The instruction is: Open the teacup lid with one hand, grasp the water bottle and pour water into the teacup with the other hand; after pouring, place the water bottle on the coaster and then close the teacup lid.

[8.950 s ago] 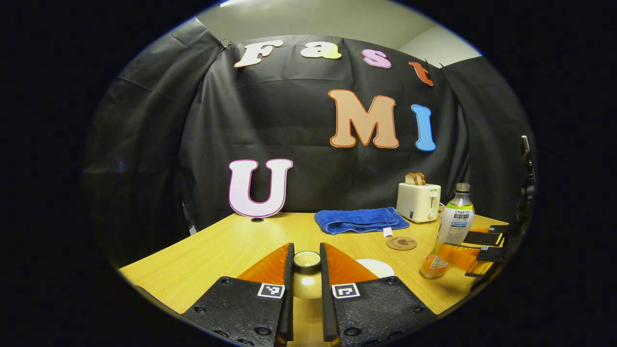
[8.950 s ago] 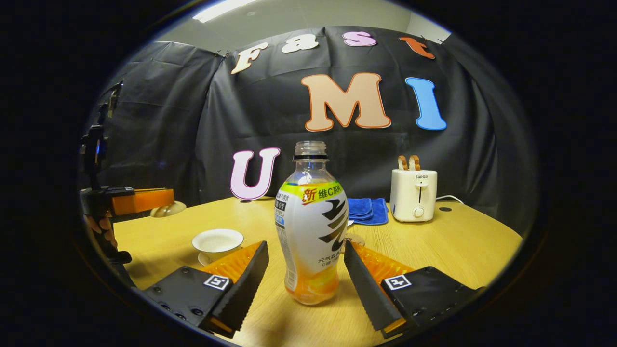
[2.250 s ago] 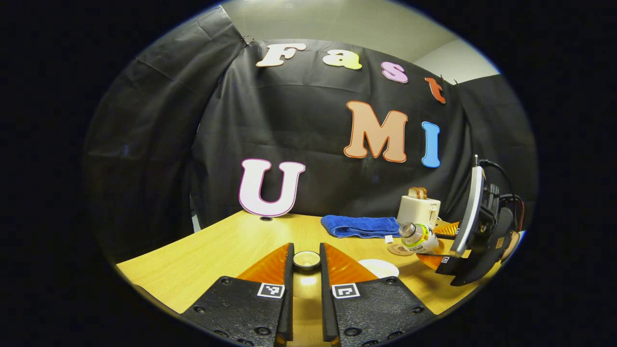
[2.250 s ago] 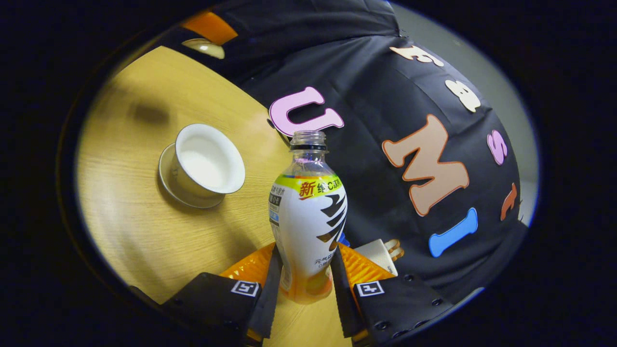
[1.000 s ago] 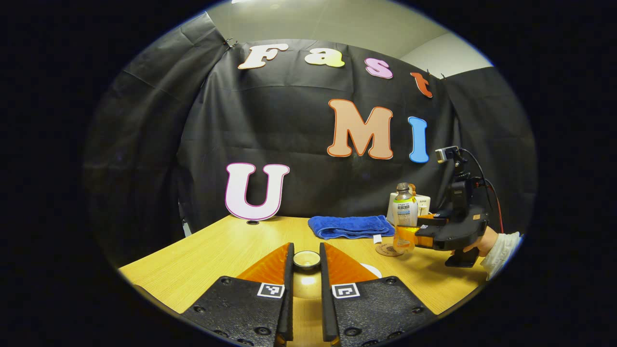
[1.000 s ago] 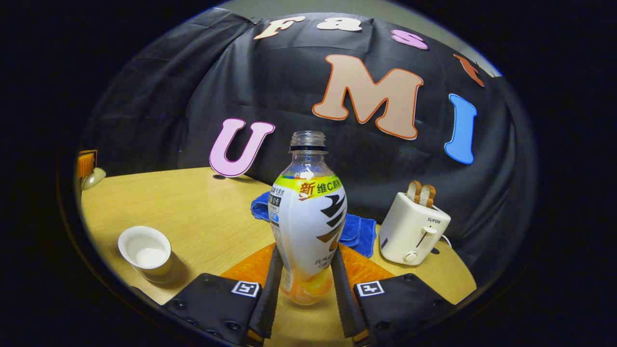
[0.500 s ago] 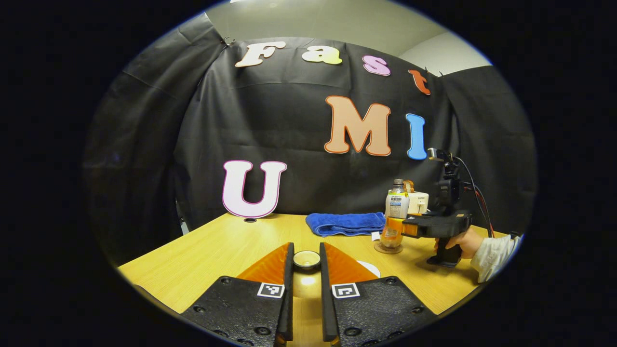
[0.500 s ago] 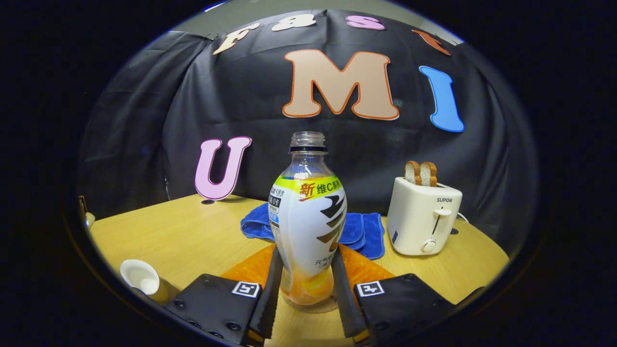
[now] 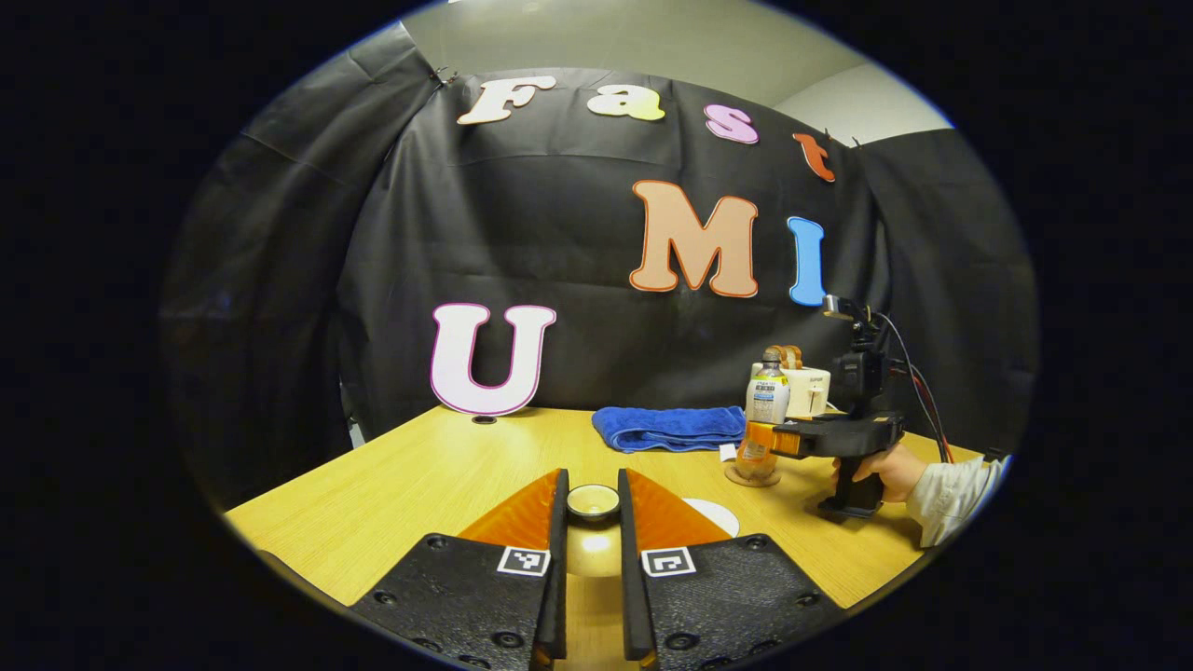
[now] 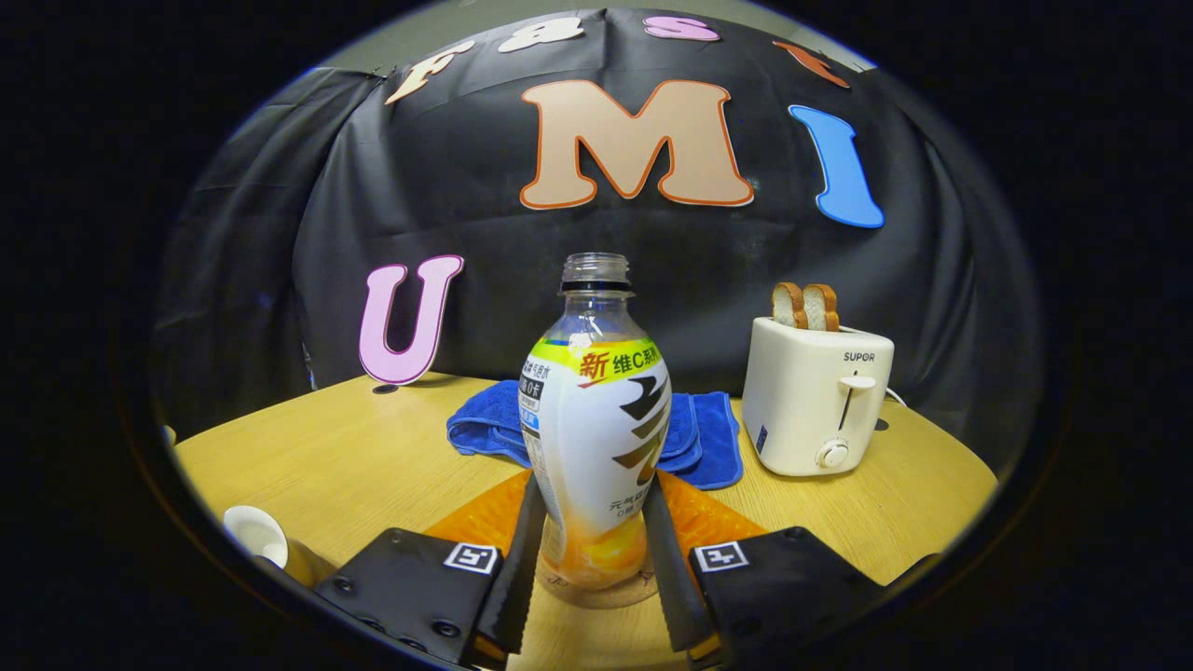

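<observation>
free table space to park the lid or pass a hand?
Bare table runs from the left gripper to the wall, left of the blue towel. Crowded on the right: towel, toaster, water bottle on its coaster, right gripper, teacup.

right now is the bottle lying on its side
No, the bottle stands upright on the coaster, between the right gripper fingers.

Both views look low across the light wooden counter [image 9: 419,485]; both share the folded blue towel [image 10: 694,438] and white toaster [image 10: 820,401].

The toaster [image 10: 816,401] front reads "SUPOR"; square coded tags mark both grippers' fingers [image 10: 471,557].
</observation>
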`<state>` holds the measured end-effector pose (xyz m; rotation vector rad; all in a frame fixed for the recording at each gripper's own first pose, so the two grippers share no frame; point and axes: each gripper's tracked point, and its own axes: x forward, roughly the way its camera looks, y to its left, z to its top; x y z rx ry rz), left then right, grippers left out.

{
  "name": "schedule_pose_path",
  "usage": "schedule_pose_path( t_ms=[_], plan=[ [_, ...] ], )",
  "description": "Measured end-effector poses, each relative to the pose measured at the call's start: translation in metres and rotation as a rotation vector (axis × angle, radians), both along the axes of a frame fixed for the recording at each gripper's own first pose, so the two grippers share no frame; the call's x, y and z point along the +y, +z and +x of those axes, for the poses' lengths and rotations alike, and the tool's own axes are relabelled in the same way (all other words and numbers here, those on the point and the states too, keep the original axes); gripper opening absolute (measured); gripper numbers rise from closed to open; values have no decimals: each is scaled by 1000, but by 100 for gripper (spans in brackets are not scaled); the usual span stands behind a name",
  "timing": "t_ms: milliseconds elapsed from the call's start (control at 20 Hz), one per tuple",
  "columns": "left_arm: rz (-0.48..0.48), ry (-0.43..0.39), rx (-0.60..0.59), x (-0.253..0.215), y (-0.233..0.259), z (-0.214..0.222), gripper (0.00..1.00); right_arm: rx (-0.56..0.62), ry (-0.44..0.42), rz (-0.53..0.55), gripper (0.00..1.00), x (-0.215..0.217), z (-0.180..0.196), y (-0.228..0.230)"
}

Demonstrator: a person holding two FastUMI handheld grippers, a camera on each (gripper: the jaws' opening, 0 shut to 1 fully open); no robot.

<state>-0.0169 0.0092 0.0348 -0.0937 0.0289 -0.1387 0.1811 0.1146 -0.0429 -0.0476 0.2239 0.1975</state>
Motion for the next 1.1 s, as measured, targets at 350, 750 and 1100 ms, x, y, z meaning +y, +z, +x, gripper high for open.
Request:
schedule_pose_path(
  t_ms=[350,750,1100],
  plan=[
    [1,-4,5,-1,-2,0,21,5,1,-6,72,0,-5,-1],
    [2,-15,2,-7,-1,0,21,21,18,-8,85,1,-13,-6],
    [9,-38,6,-21,-1,7,21,-23,1,11,99,-12,-24,12]
  ],
)
